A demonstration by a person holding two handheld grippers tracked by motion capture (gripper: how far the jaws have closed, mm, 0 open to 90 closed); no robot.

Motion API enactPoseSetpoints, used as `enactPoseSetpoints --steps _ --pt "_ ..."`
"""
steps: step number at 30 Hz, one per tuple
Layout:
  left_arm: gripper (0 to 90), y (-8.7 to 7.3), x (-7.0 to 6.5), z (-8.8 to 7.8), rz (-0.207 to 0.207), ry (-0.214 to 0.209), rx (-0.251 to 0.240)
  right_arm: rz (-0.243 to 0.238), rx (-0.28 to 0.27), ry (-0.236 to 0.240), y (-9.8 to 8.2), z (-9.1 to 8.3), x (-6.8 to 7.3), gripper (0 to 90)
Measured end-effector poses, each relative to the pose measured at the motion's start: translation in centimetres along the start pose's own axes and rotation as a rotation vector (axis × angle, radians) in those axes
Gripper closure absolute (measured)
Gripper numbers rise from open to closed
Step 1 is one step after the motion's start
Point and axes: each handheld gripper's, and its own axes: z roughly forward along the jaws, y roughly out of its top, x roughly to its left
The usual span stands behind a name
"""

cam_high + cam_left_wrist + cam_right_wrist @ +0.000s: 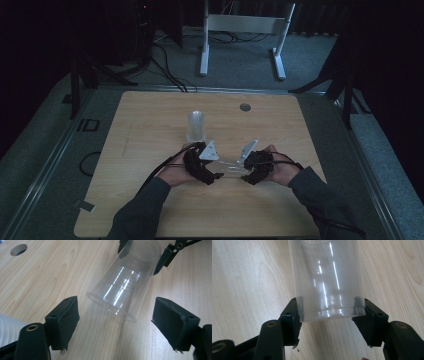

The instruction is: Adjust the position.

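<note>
A clear plastic cup lies on its side just above the wooden table, between my two grippers. My right gripper is shut on one end of the cup, a pad pressed against each side. The left gripper faces it with jaws open. The cup's other end reaches in between the left fingertips and touches neither pad. In the high view the left gripper and right gripper point at each other near the table's front middle.
A translucent ribbed cup stands upright just behind the left gripper, and its side shows as the white ribbed cup. A round cable hole is at the table's back. A white desk frame and cables lie on the floor beyond.
</note>
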Motion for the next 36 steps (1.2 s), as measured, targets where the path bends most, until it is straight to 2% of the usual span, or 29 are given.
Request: enactPoseSetpoints --steps 8,11,13,17,20,23,24,25,36 --pt "22.0 -0.3 0.4 -0.2 -0.033 0.02 -0.012 0.074 -0.042 -0.041 -0.7 0.2 -0.6 41.9" --pt "22.0 -0.3 0.5 -0.3 -0.05 0.034 -0.023 0.078 -0.051 -0.045 -0.8 0.2 -0.6 41.9" --pt "22.0 -0.4 0.7 -0.5 -0.082 0.048 -0.04 0.087 -0.078 -0.058 -0.8 0.1 -0.6 41.9" --pt "22.5 -0.5 1.0 -0.7 -0.097 0.049 -0.046 0.103 -0.105 -0.066 -0.8 0.1 -0.5 41.9" --pt "22.5 -0.6 1.3 -1.0 -0.127 0.052 -0.075 0.11 -0.121 -0.072 -0.9 0.1 -0.5 41.9" --pt "22.4 -0.6 1.4 -1.1 -0.133 0.052 -0.082 0.115 -0.13 -0.075 -0.9 0.0 -0.5 41.9" --pt "22.4 -0.8 1.7 -1.5 -0.156 0.055 -0.108 0.115 -0.13 -0.075 -0.9 0.0 -0.5 41.9" --pt "22.3 -0.8 1.8 -1.6 -0.162 0.058 -0.114 0.122 -0.149 -0.08 -1.0 0.0 -0.5 41.9" --pt "21.5 -1.1 2.3 -2.1 -0.183 0.07 -0.135 0.163 -0.216 -0.095 -1.5 0.1 -0.6 41.9"
